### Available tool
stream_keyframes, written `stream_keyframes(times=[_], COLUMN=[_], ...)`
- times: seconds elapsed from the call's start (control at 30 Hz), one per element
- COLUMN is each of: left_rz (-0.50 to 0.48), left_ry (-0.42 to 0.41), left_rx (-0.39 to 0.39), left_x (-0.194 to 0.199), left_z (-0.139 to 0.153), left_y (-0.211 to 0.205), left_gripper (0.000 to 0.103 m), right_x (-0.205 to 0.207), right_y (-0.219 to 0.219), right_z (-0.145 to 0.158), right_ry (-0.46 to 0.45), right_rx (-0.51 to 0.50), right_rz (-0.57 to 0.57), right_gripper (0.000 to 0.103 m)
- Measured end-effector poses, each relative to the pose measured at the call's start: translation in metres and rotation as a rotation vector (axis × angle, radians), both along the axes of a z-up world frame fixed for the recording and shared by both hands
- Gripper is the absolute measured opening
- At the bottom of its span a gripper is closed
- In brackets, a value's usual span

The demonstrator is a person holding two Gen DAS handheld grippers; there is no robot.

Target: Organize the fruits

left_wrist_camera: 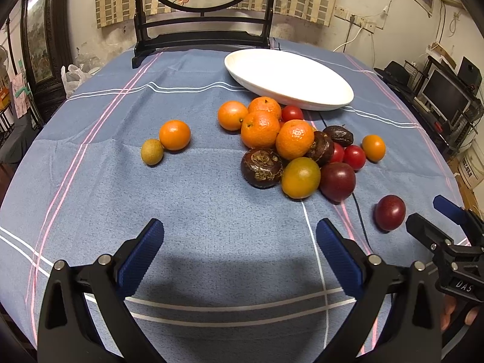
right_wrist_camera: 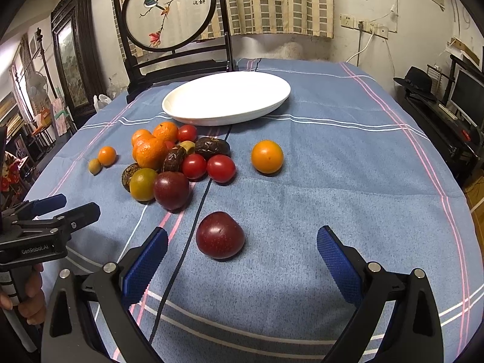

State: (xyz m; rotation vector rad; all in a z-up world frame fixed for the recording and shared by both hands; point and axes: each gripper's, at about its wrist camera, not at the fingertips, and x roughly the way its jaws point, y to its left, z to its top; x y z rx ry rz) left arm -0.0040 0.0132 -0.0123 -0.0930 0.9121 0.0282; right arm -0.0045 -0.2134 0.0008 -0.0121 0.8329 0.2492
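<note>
A heap of fruit [left_wrist_camera: 281, 148] lies on the blue tablecloth: oranges, red tomatoes, dark brown fruits, a plum; it also shows in the right wrist view [right_wrist_camera: 169, 160]. An empty white oval plate [left_wrist_camera: 287, 78] [right_wrist_camera: 227, 96] stands behind it. A lone dark red plum [right_wrist_camera: 220, 235] [left_wrist_camera: 390, 212] lies just ahead of my open, empty right gripper [right_wrist_camera: 242, 251], between its fingers' line. My left gripper [left_wrist_camera: 240, 242] is open and empty, over bare cloth short of the heap. A single orange [right_wrist_camera: 267, 156] lies right of the heap.
A small orange [left_wrist_camera: 174, 135] and a greenish fruit [left_wrist_camera: 152, 151] lie apart at the left. A dark wooden stand with a round painted screen [right_wrist_camera: 169, 12] stands at the table's back edge. A thin black cable [right_wrist_camera: 193, 211] runs across the cloth.
</note>
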Motion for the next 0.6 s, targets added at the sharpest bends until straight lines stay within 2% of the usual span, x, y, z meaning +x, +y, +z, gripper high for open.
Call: stream_keyframes(times=[0.6], left_rz=[0.001], left_ry=[0.004], left_rx=[-0.002], left_x=[-0.0022], left_z=[-0.0022], left_y=[0.0019], left_gripper=[0.099], right_x=[-0.0029], right_y=[0.0055], right_z=[-0.0068], right_ry=[0.027], right_rx=[-0.023], right_rz=[0.042], right_gripper=[0.099])
